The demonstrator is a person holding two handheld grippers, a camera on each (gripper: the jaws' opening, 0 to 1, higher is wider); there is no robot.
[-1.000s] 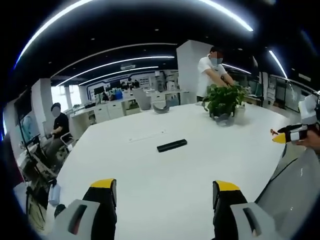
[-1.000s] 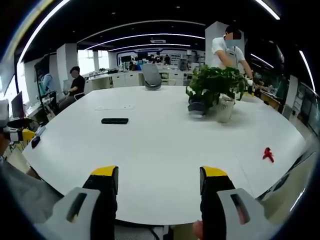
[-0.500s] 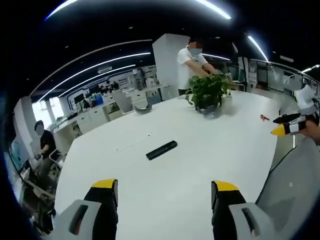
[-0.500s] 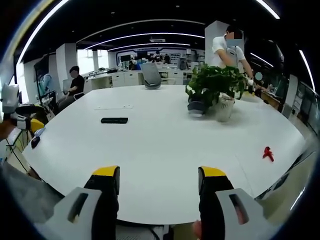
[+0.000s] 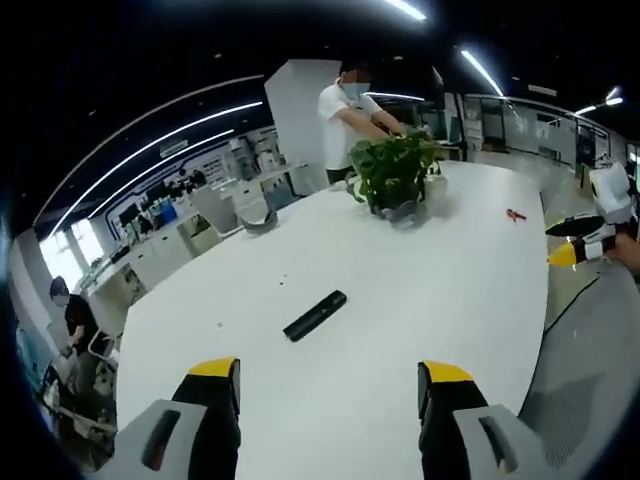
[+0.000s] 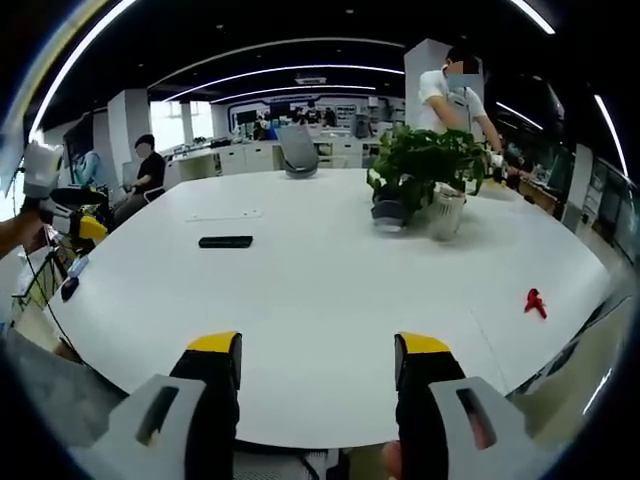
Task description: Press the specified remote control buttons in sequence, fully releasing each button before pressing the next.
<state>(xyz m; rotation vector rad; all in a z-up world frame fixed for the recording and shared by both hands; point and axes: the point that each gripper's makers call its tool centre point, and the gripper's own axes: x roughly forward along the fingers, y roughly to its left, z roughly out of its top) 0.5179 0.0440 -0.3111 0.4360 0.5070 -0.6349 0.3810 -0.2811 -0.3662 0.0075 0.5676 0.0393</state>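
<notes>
A black remote control (image 5: pixel 314 315) lies flat on the large white table (image 5: pixel 420 300), well ahead of my left gripper (image 5: pixel 328 385), whose yellow-tipped jaws stand wide apart with nothing between them. In the right gripper view the same remote control (image 6: pixel 225 242) lies far off to the left on the white table (image 6: pixel 320 290). My right gripper (image 6: pixel 315 360) is open and empty above the table's near edge. The left gripper (image 6: pixel 70 222) enters the right gripper view from the left, and the right gripper (image 5: pixel 580 245) enters the left gripper view from the right.
A potted plant (image 6: pixel 425 175) stands at the far side of the table, with a person (image 6: pixel 450 90) behind it. A small red object (image 6: pixel 536 303) lies near the table's right edge. A seated person (image 6: pixel 148 165) and desks are beyond the table. A grey chair (image 6: pixel 298 152) stands at the far edge.
The left gripper view has swung and risen, so the remote and plant sit further left in it. In the right gripper view the left gripper has risen at the left edge. Both grippers stay open.
</notes>
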